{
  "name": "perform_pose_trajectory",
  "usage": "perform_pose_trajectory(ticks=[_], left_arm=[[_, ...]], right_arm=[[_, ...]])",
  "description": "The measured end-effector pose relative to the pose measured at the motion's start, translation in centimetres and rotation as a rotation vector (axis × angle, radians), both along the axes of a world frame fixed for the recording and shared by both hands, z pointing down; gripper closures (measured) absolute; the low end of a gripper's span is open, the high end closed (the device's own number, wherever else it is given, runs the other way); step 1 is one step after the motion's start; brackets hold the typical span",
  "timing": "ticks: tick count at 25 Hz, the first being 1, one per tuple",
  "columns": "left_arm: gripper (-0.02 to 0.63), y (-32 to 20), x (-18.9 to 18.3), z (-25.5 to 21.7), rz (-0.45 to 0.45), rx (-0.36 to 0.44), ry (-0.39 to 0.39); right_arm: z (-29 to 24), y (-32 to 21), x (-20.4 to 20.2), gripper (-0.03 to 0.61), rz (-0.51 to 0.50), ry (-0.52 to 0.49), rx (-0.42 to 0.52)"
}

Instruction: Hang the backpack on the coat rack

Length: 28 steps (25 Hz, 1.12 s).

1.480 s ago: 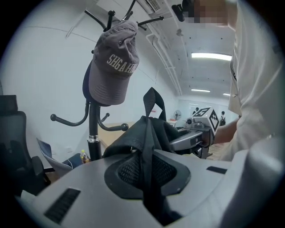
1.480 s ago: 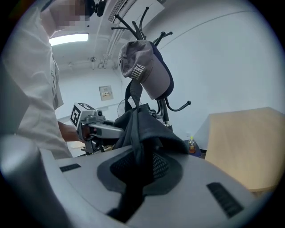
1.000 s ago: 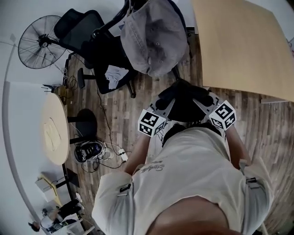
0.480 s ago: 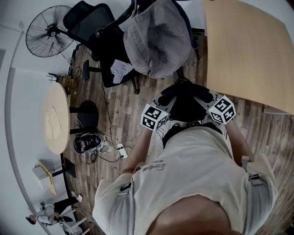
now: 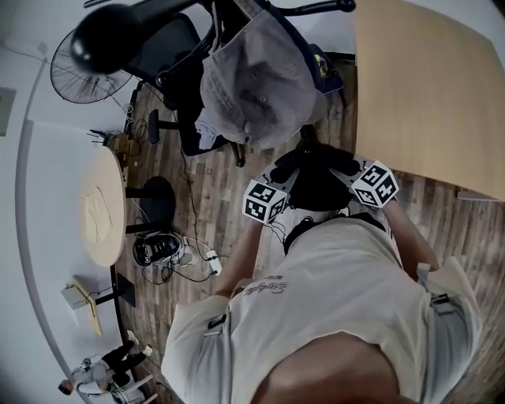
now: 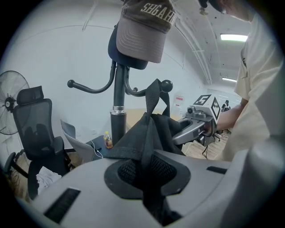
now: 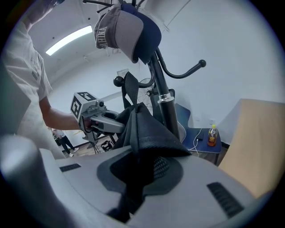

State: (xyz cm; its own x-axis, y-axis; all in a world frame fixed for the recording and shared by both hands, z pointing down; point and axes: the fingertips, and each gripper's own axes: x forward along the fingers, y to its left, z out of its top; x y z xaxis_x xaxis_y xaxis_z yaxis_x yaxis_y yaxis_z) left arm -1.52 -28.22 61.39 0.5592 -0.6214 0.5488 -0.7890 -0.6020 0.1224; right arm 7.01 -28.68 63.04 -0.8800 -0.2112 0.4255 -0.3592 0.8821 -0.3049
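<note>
against a second ago the coat rack (image 5: 237,24) looms larger in the head view, a knobbed arm (image 5: 102,35) now fills the top left corner, and both claws sit closer under the cap (image 5: 252,87). the left claw (image 6: 147,171) and right claw (image 7: 140,171) are each clenched on the black backpack (image 5: 316,180), stretched between them by the pole, its top loop (image 6: 153,95) just beside a lower hook (image 6: 165,85). hanging looks close, but i cannot tell whether the loop is over that hook.

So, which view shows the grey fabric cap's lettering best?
The left gripper view: lettering on the grey fabric cap is large. The right gripper view shows it small; the head view only the crown.
</note>
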Motion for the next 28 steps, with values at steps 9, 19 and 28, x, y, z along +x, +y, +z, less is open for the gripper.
perform_pose_trajectory(ticks=[9, 19, 28], left_arm=[[0.567, -1.5, -0.5, 1.6, -0.03, -0.032, -0.012], [0.562, -3.0, -1.2, 2.1, -0.039, -0.04, -0.03], [0.555, -4.6, -1.9, 2.9, -0.053, -0.059, 0.003]], right_arm=[[1.6, -1.2, -0.3, 0.548, -0.014, 0.022, -0.036], [2.2, -2.7, -0.7, 0.532, -0.006, 0.029, -0.033], [3.4, -5.3, -1.1, 0.504, 0.018, 0.074, 0.0]])
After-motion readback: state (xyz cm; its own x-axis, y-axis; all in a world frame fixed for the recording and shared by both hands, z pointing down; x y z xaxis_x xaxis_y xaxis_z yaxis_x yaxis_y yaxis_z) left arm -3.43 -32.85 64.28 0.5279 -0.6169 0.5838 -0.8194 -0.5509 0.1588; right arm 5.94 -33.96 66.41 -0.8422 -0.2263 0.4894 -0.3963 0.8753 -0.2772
